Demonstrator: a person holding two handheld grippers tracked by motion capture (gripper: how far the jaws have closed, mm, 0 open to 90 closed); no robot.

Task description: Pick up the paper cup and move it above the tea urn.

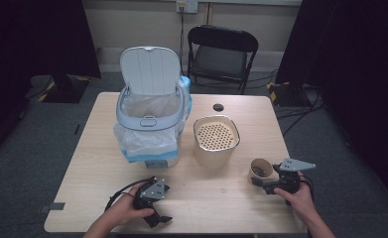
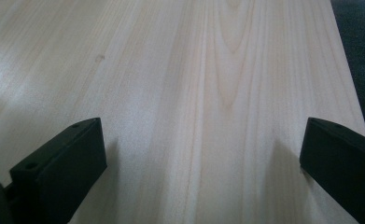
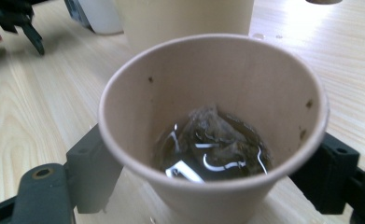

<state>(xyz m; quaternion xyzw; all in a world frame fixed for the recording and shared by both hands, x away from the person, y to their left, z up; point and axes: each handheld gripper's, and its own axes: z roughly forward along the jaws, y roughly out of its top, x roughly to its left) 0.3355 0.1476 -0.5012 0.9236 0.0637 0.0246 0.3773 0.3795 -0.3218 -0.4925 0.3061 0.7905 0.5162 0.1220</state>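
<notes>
A brown paper cup (image 1: 261,169) stands on the wooden table (image 1: 216,198) at the front right. In the right gripper view the cup (image 3: 217,79) holds dark liquid with a soaked tea bag (image 3: 213,140) lying in it. My right gripper (image 3: 208,172) has its black jaws against the cup's lower sides, one on each flank. From above, the right gripper (image 1: 262,182) sits just in front of the cup. My left gripper (image 1: 165,203) rests at the front left, and in its own view the left gripper (image 2: 203,140) is open over bare wood.
A white lidded bin (image 1: 152,124) with a plastic liner stands open at the back left. Beside it is a beige container (image 1: 216,141) with a perforated top. A round hole (image 1: 218,107) is in the tabletop, and a black folding chair (image 1: 221,49) stands behind.
</notes>
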